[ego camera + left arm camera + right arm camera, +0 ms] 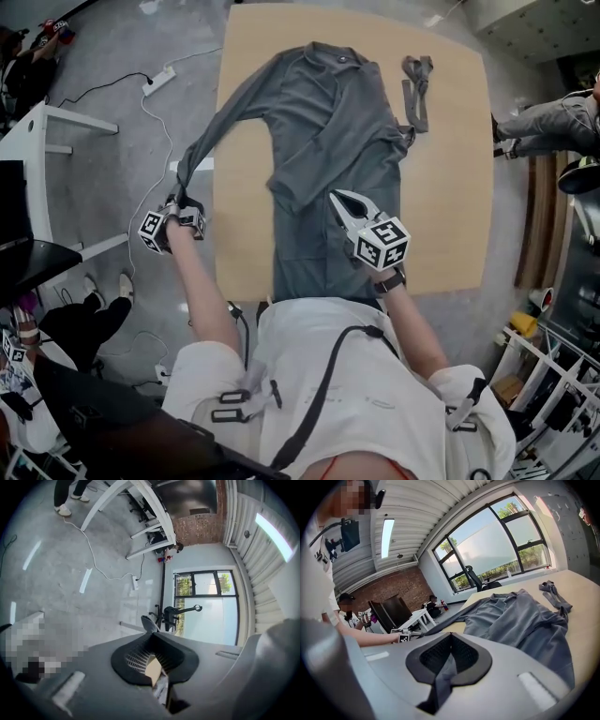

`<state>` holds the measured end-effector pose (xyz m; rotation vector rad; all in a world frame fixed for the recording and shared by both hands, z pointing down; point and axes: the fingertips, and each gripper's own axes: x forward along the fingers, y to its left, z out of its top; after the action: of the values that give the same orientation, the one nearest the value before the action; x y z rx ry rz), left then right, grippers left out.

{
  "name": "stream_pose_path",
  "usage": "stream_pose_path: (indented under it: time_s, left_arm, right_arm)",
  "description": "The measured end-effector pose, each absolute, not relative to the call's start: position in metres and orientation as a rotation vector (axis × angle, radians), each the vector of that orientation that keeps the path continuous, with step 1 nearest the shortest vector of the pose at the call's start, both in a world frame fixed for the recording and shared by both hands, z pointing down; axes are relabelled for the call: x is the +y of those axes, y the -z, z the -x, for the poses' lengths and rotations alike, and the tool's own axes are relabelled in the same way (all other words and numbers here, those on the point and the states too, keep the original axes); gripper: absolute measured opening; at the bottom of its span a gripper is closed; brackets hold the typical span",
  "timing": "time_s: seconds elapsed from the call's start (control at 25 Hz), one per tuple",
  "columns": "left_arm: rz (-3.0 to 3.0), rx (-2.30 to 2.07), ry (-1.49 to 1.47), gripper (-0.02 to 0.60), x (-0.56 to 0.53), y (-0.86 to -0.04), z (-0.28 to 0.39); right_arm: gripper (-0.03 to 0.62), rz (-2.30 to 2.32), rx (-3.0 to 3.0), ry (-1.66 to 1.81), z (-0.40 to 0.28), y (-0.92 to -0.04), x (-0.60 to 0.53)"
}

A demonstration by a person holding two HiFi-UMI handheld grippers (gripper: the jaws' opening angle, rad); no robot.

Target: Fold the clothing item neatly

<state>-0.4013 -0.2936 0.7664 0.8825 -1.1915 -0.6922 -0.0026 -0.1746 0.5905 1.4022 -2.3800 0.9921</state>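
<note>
A grey long-sleeved shirt [319, 122] lies lengthwise on the light wooden table [450, 187], collar at the far end. One sleeve is stretched off the table's left edge to my left gripper [178, 208], which is shut on the cuff. In the left gripper view the jaws [157, 667] pinch a bit of cloth, and the camera looks out at floor and window. My right gripper [339, 199] hovers over the shirt's middle, shut on a fold of its grey fabric. The right gripper view shows cloth in its jaws [443, 667] and the shirt [520, 616] spread beyond.
A dark grey strip of cloth [417, 89] lies on the table right of the shirt, seen also as a strip [553, 592] in the right gripper view. A power strip [159, 82] and cables cross the floor at left, near a white desk [37, 141]. A person's legs [544, 122] reach in at right.
</note>
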Motion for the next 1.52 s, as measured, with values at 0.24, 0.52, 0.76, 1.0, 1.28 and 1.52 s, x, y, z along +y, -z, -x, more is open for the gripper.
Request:
stream_pose_path:
  time_s: [0.24, 0.52, 0.76, 1.0, 1.28, 1.52]
  left_arm:
    - [-0.951, -0.965, 1.084, 0.012, -0.346, -0.653, 0.408]
    - [-0.850, -1.129, 1.041, 0.012, -0.424, -0.716, 0.464]
    - [-0.910, -1.344, 0.711, 0.052, -0.431, -0.790, 0.483]
    - [-0.918, -1.345, 0.620, 0.054, -0.412, -0.832, 0.486]
    - [-1.020, -1.111, 0.505, 0.149, -0.367, -0.890, 0.413]
    - [-1.310, -0.944, 0.251, 0.243, -0.350, -0.913, 0.336]
  right_arm:
    - [0.002, -1.311, -2.408, -0.950, 0.030, -0.591, -0.191]
    - [0.002, -1.139, -2.451, -0.877, 0.075, -0.594, -0.198]
    - [0.002, -1.034, -2.391, -0.873, 0.079, -0.614, -0.182]
    - [0.002, -1.013, -2.359, -0.882, 0.078, -0.626, -0.188]
    - [0.002, -0.969, -2.435, -0.841, 0.099, -0.603, -0.211]
    - [0.002, -0.930, -2.488, -0.771, 0.119, -0.576, -0.224]
